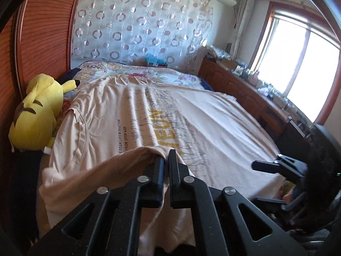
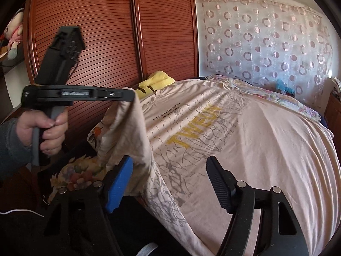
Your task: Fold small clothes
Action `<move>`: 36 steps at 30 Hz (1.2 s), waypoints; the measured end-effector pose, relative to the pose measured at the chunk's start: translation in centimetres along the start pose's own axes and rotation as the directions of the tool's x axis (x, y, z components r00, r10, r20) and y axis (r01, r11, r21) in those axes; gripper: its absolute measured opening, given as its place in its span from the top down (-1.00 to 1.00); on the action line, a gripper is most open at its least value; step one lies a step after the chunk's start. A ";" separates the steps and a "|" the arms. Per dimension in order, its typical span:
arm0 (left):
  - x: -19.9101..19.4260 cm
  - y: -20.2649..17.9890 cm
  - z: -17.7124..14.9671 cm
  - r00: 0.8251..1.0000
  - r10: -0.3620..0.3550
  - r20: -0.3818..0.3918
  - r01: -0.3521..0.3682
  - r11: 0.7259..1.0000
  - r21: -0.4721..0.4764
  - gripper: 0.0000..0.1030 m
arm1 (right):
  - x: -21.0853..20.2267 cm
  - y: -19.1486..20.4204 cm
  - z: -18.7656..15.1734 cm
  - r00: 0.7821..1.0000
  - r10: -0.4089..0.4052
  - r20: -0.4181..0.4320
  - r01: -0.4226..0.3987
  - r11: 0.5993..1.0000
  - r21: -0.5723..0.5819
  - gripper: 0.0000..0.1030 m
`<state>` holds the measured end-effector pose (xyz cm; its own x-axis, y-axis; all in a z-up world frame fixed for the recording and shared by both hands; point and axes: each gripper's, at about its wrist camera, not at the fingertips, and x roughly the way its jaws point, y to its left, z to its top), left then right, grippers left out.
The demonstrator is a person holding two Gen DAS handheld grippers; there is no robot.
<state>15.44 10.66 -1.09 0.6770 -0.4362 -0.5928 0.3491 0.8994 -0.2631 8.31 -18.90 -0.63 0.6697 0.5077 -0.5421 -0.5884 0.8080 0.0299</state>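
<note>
Pale peach cotton T-shirt (image 1: 170, 115) with yellow lettering lies spread on the bed (image 1: 149, 74), wrinkled. Left tool (image 1: 167, 159) pinches its lifted corner; right tool (image 2: 170, 181) spread, straddling its hem.

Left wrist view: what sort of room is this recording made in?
Most likely a home bedroom. A bed with a pale T-shirt spread over it fills the view, a yellow plush toy lies beside a wooden wardrobe, and a window lights the right side.
</note>
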 end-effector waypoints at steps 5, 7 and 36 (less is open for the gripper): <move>1.5 0.5 0.8 0.999 0.048 0.004 -0.049 0.999 0.023 0.91 | 1.4 -0.1 0.2 0.999 0.018 -0.031 -0.019 1.000 -0.007 -0.41; 2.1 0.8 1.0 0.998 0.064 0.010 -0.065 0.998 0.022 0.91 | 2.0 -0.1 0.3 0.998 0.037 -0.041 -0.037 0.999 -0.008 -0.41; -2.1 4.9 -5.3 0.992 0.127 0.008 -0.125 0.988 -0.091 -0.44 | 6.8 4.1 -1.3 0.984 0.079 -0.162 -0.120 0.957 -0.265 0.92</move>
<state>12.29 16.11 -5.15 0.7210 -0.3191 -0.6151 0.2008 0.9458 -0.2553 9.83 -12.57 -5.29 0.5389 0.5150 -0.6666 -0.7636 0.6327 -0.1285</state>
